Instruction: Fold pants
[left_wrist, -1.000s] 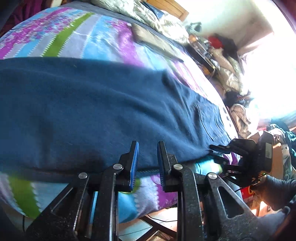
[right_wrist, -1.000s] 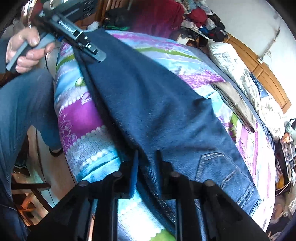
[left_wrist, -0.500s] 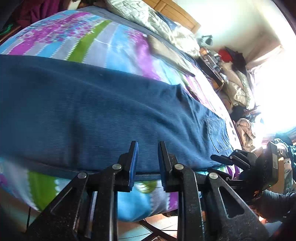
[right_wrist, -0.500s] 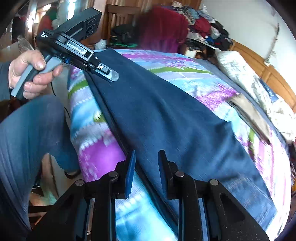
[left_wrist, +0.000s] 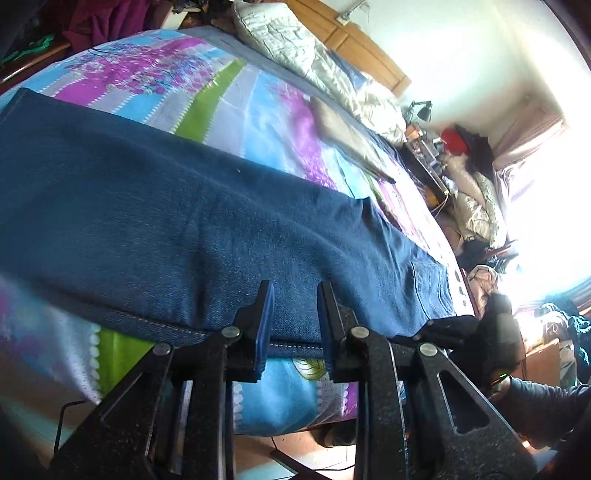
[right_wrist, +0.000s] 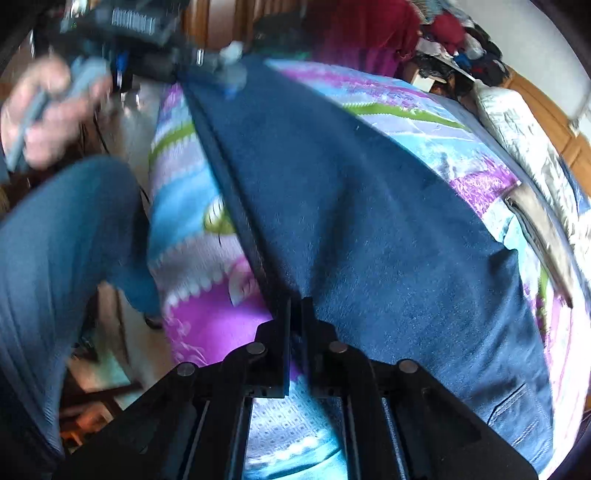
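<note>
Left wrist view is showing the big bed (left_wrist: 258, 99) with its bright striped cover, and the blue pants (left_wrist: 192, 229) are lying flat and long across it. Pillows (left_wrist: 295, 40) are sitting by the wooden headboard, and a brown folded cloth (left_wrist: 347, 136) is lying past the pants. Only this view is showing the sunny window side of the room. The left gripper (left_wrist: 293, 321) is sitting at the near edge of the pants with its jaws apart, and nothing is between them. The right gripper (left_wrist: 476, 332) is showing dark and small at the far right, by the pocket end.

Right wrist view is showing other things: the person's leg in blue jeans (right_wrist: 62, 236) beside the bed, and a blurry hand (right_wrist: 48, 118) that is holding the left gripper (right_wrist: 221, 70) up by the far end of the pants (right_wrist: 369, 206). The right gripper (right_wrist: 295, 310) is pinching the side seam of the pants, with its jaws almost together.
</note>
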